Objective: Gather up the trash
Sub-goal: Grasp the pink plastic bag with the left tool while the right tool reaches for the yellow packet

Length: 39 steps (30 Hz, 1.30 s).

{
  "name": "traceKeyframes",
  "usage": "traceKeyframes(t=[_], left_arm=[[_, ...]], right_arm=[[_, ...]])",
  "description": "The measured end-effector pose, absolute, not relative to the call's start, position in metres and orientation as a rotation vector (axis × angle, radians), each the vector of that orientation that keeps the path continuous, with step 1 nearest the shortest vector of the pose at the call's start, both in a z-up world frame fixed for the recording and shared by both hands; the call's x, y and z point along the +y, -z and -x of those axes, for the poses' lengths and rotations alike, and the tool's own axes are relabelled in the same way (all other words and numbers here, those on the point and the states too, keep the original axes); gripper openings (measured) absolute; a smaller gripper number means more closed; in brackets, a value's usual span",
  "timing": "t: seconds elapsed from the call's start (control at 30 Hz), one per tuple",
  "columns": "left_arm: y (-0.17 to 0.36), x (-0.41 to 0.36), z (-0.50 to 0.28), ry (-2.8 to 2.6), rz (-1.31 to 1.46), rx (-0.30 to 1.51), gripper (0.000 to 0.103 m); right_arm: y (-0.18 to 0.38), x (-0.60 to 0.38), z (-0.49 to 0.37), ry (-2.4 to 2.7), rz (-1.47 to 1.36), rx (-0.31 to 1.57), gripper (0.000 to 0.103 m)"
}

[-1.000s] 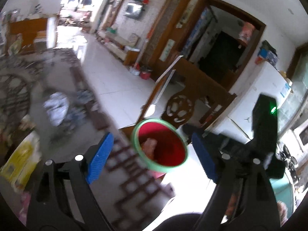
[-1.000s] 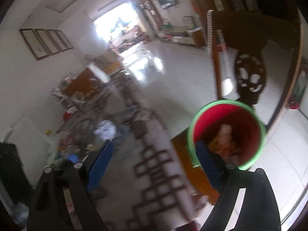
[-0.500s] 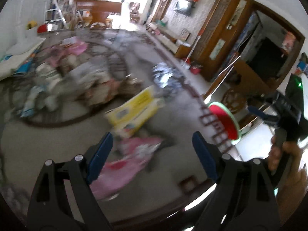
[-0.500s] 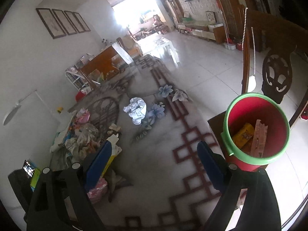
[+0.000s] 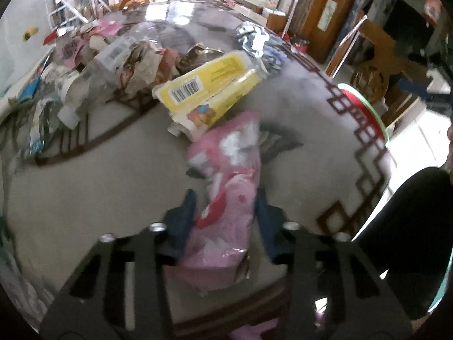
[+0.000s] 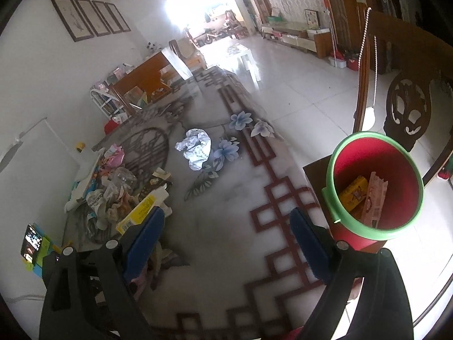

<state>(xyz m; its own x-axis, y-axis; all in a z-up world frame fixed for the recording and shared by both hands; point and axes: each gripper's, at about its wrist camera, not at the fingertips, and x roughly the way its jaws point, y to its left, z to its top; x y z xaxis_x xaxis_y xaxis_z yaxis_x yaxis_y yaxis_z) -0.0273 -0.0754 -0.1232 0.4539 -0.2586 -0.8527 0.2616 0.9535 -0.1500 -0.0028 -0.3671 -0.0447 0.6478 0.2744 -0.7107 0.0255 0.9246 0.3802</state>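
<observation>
Your left tool (image 5: 225,215) has its blue pads closed in on both sides of the pink wrapper (image 5: 229,181), which lies on the near part of the desk (image 5: 85,187) just in front of the yellow box (image 5: 209,90). Your right tool (image 6: 226,243) is spread wide and holds nothing, over the desk, with the red bin (image 6: 376,187) just to its right.

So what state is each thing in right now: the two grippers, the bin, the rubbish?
left gripper: jaws closing around the pink wrapper, blurred.
right gripper: jaws open, empty.
pink wrapper: crumpled, lying on the table.
red bin: upright, wrappers inside.
yellow box: lying flat.
foil wrapper: crumpled.
</observation>
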Motion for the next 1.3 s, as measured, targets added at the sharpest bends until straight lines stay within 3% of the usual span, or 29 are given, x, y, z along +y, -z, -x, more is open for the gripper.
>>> traceKeyframes(t=[0.2, 0.27, 0.4, 0.47, 0.53, 0.6, 0.7, 1.03, 1.3], left_arm=[[0.105, -0.064, 0.034, 0.294, 0.062, 0.988, 0.032], [0.101, -0.061, 0.033, 0.298, 0.092, 0.968, 0.053], [0.110, -0.060, 0.027, 0.291, 0.109, 1.001, 0.066], [0.118, -0.060, 0.023, 0.282, 0.132, 1.022, 0.067], [0.128, -0.058, 0.020, 0.281, 0.170, 1.061, 0.065], [0.136, -0.058, 0.020, 0.292, 0.203, 1.095, 0.043], [0.135, -0.054, 0.025, 0.293, 0.233, 1.087, 0.030], [0.114, 0.005, 0.031, 0.162, 0.423, 0.970, 0.028], [0.131, 0.039, 0.029, 0.108, 0.558, 0.989, 0.028]], right_arm=[[0.047, -0.369, 0.003, -0.149, -0.401, 0.869, 0.087], [0.047, -0.367, 0.002, -0.150, -0.394, 0.874, 0.087], [0.048, -0.367, 0.001, -0.149, -0.394, 0.883, 0.087], [0.049, -0.368, 0.001, -0.147, -0.398, 0.888, 0.087], [0.049, -0.368, 0.000, -0.143, -0.397, 0.895, 0.087], [0.051, -0.367, -0.002, -0.137, -0.388, 0.909, 0.087], [0.054, -0.361, -0.006, -0.139, -0.364, 0.947, 0.087], [0.073, -0.276, -0.037, -0.284, -0.030, 1.074, 0.087], [0.093, -0.144, -0.061, -0.497, 0.586, 1.076, 0.087]])
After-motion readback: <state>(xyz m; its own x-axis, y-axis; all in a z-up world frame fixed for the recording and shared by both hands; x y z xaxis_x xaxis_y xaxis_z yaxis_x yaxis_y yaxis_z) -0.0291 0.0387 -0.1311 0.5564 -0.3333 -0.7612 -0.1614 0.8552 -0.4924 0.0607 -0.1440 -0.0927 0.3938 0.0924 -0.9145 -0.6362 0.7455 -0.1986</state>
